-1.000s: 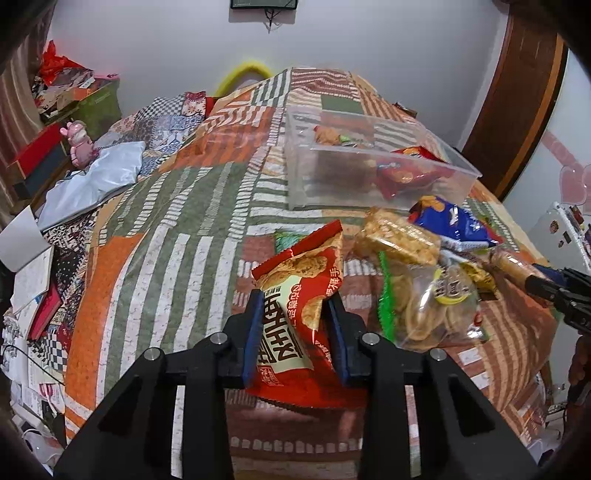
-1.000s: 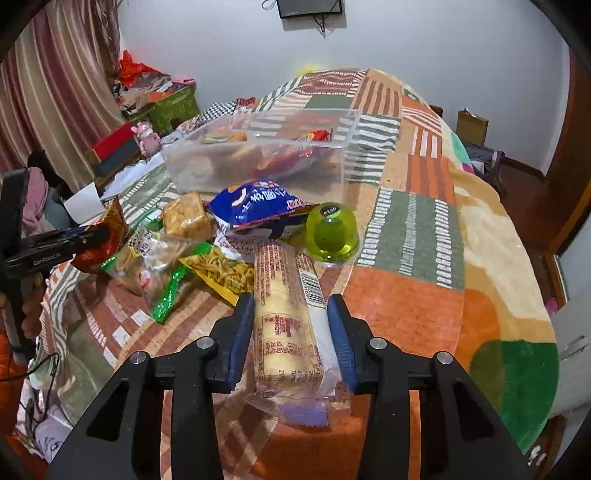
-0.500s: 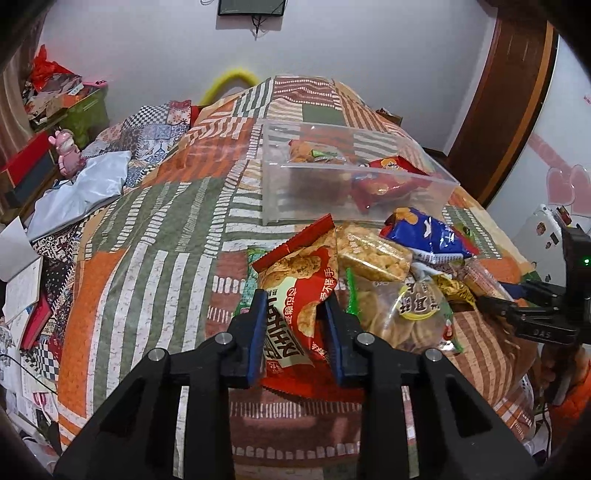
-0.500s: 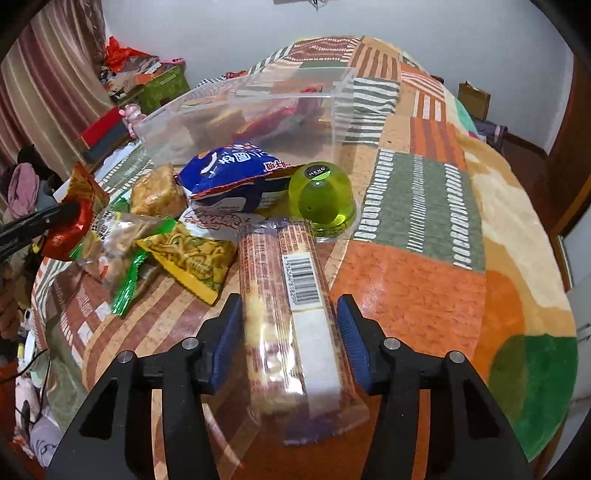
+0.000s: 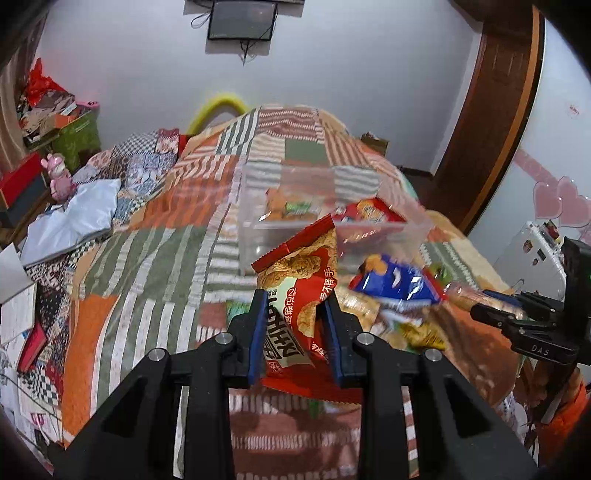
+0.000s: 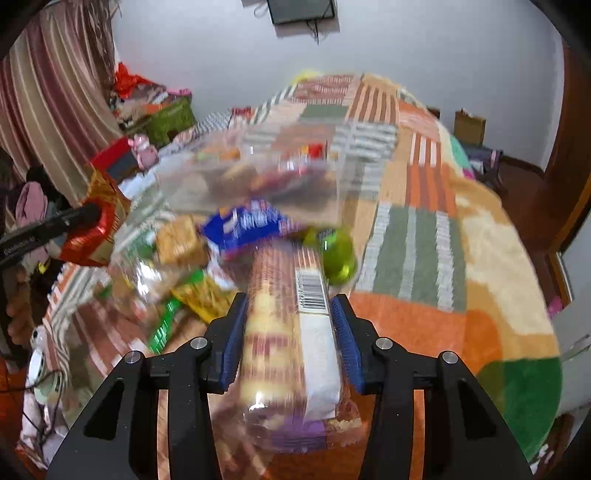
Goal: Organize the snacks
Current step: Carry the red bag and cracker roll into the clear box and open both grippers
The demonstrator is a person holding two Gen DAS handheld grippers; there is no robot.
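you work over a bed [image 5: 147,258] covered with a patchwork quilt of orange, green and striped panels; it fills the middle of both frames. behind it stands a pale wall with a dark screen [image 5: 242,18] hung at the top centre. a brown wooden door frame [image 5: 495,122] runs down the upper right of the left wrist view, and striped curtains [image 6: 48,96] hang at the upper left of the right wrist view.

a clear plastic bin [image 5: 325,210] sits on the quilt at the centre of the left view, with a few packets already inside. in front of it lies a loose heap of snacks: a blue bag [image 5: 397,284], a yellow packet [image 6: 207,291], a tan cracker pack [image 6: 181,240] and a green jelly cup [image 6: 338,254] just beside the heap. this pile lies between you and the bin.

your left tool [image 5: 295,325] pinches a red snack bag [image 5: 299,280], held upright above the quilt, its top edge overlapping the bin's near wall in the frame. your right tool [image 6: 288,332] is pressed on a long biscuit sleeve [image 6: 291,332] with a barcode label, pointing toward the heap; that view is blurred.

the left view alone shows a pink toy [image 5: 61,175] and books at the left edge. the right view alone shows a cardboard box [image 6: 469,127] by the far wall.
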